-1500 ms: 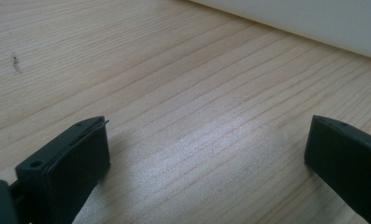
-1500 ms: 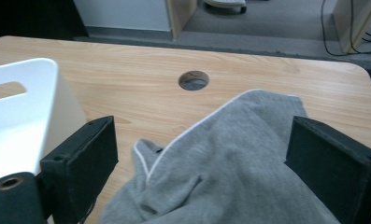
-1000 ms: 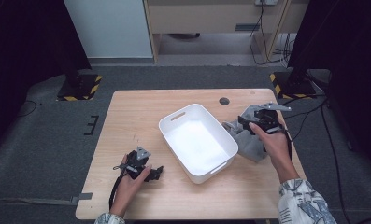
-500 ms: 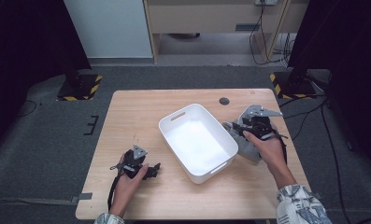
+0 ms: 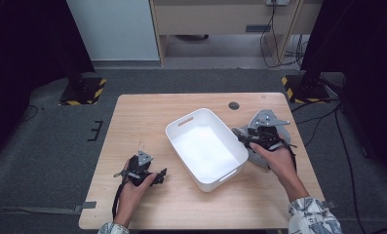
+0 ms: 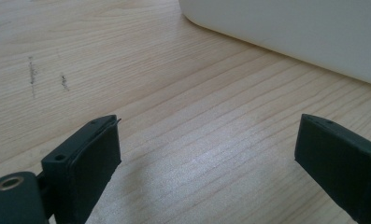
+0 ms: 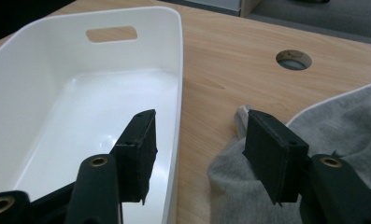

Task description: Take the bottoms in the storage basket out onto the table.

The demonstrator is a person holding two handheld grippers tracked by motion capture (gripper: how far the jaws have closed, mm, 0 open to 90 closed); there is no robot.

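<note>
An empty white bin [image 5: 205, 148] stands askew at the middle of the wooden table [image 5: 147, 122]. A crumpled grey cloth [image 5: 257, 157] lies against its right side. My right gripper [image 5: 241, 136] hangs over the bin's right rim. In the right gripper view one jaw of this gripper [image 7: 202, 126] is over the bin's inside [image 7: 80, 107] and the other over the cloth [image 7: 342, 121]. Its jaws have just been closing, with the rim between them untouched. My left gripper [image 5: 160, 176] rests low at the front left. It [image 6: 209, 135] is open over bare wood, slightly narrowed, facing the bin's wall [image 6: 290, 32].
A round cable hole [image 5: 234, 105] sits in the table behind the bin and shows in the right gripper view too [image 7: 293, 59]. Bare wood stretches along the table's left half. Dark floor, stand feet and cables surround the table.
My right gripper has slid left from above the cloth to the bin's right rim, and its jaws have narrowed. The left hand and the bin have stayed put.
</note>
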